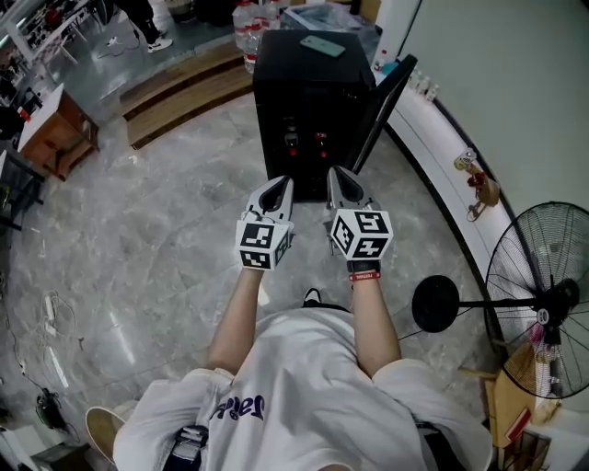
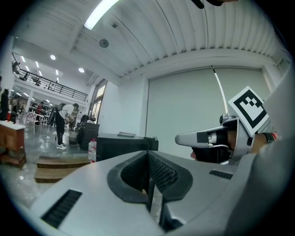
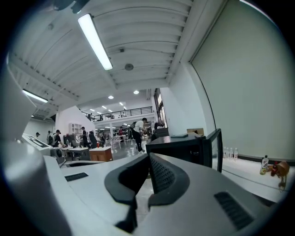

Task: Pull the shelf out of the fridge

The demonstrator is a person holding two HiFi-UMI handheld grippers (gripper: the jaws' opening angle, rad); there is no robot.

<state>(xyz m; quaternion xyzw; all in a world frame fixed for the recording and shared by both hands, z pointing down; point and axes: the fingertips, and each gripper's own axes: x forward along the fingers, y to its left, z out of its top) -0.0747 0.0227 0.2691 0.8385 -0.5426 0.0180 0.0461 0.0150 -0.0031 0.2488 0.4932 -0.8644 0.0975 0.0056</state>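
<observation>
A black mini fridge [image 1: 308,101] stands on the marble floor ahead of me, its door [image 1: 385,106] swung open to the right. The inside is dark, with two small red things [image 1: 306,140] showing; I cannot make out the shelf. My left gripper [image 1: 279,187] and right gripper [image 1: 341,177] are side by side, short of the fridge front, pointing at it. Both are shut with nothing between the pads. In the left gripper view the left gripper [image 2: 148,156] faces the fridge [image 2: 124,145]. In the right gripper view the right gripper [image 3: 148,159] faces the fridge [image 3: 182,147] and its open door [image 3: 215,148].
A flat greenish object [image 1: 322,45] lies on the fridge top. Water bottles [image 1: 248,28] stand behind it. Low wooden steps [image 1: 184,92] run to the left. A standing fan [image 1: 543,299] is at the right, beside a curved white ledge [image 1: 442,138] with a small toy figure [image 1: 479,179].
</observation>
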